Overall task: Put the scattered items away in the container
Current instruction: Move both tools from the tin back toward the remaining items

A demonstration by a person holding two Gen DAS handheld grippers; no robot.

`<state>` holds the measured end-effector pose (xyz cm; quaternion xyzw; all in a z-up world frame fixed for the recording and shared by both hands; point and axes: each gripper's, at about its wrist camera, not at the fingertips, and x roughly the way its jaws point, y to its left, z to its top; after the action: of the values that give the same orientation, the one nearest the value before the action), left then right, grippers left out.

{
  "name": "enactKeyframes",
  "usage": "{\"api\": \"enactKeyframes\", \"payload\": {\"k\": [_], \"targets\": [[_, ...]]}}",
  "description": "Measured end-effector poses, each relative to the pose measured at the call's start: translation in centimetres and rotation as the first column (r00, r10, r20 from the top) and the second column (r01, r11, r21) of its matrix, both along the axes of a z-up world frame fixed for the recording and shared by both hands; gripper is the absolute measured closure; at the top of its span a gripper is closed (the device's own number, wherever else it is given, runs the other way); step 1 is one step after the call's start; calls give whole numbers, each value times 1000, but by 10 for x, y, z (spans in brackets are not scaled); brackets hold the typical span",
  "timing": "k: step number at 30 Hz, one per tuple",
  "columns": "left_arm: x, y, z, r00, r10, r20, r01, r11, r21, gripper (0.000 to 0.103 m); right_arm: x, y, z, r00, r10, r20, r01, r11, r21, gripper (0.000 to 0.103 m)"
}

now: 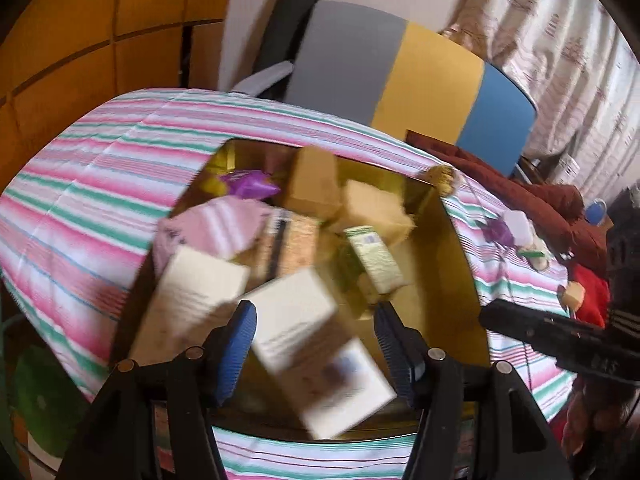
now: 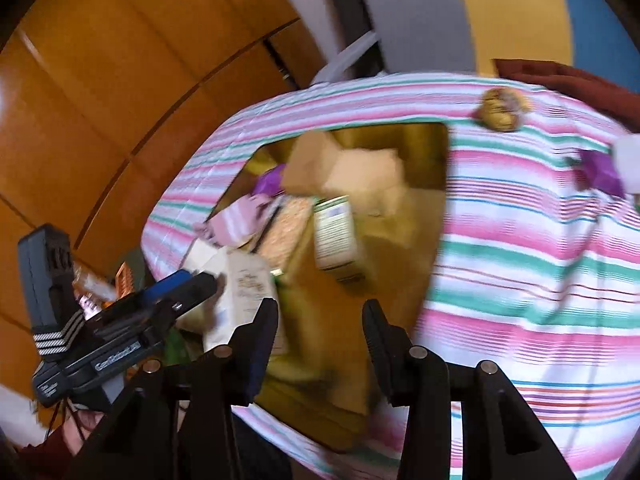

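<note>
Left wrist view shows your left gripper [image 1: 316,336] over the gold container [image 1: 460,248] on the striped cloth [image 1: 100,168], jaws spread apart, a blurred white box [image 1: 316,344] between them with no pad pressing it. Your right gripper [image 2: 320,338] hangs released over the same container, nothing between its jaws. A purple packet [image 2: 600,172] and a brown lump [image 2: 498,114] lie on the cloth beyond the container's right edge.
</note>
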<state>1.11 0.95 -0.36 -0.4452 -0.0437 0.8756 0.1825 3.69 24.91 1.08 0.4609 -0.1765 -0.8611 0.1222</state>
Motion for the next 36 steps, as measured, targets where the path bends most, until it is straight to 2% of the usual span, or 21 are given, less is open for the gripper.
{"api": "enactKeyframes", "payload": {"k": [7, 15, 20, 21, 24, 28, 30, 33, 36], "targets": [[8, 49, 11, 993, -115, -16, 115, 993, -14, 41, 15, 62, 5, 994, -110, 2, 110, 992, 53, 58], [14, 110, 17, 966, -258, -4, 257, 966, -39, 41, 25, 142, 1, 967, -255, 5, 252, 957, 142, 54], [14, 148, 12, 941, -336, 34, 337, 941, -38, 41, 26, 208, -3, 925, -381, 3, 371, 903, 218, 50], [14, 155, 11, 936, -350, 46, 352, 936, -33, 41, 25, 225, -4, 909, -417, -4, 406, 883, 235, 46], [12, 174, 8, 918, -391, 68, 393, 919, -33, 40, 18, 268, -9, 869, -495, -22, 483, 837, 257, 43], [4, 199, 1, 899, -425, 108, 428, 903, -14, 40, 3, 318, -28, 825, -565, 4, 551, 806, 217, 42], [-2, 211, -1, 897, -429, 108, 434, 901, -23, 40, -4, 333, -35, 815, -580, 4, 568, 800, 193, 42], [-13, 228, -4, 897, -430, 102, 436, 898, -47, 40, -15, 346, -44, 816, -577, -1, 567, 802, 188, 42], [-25, 246, -7, 893, -440, 96, 446, 893, -58, 40, -27, 348, -48, 849, -529, -15, 523, 835, 173, 42]]}}
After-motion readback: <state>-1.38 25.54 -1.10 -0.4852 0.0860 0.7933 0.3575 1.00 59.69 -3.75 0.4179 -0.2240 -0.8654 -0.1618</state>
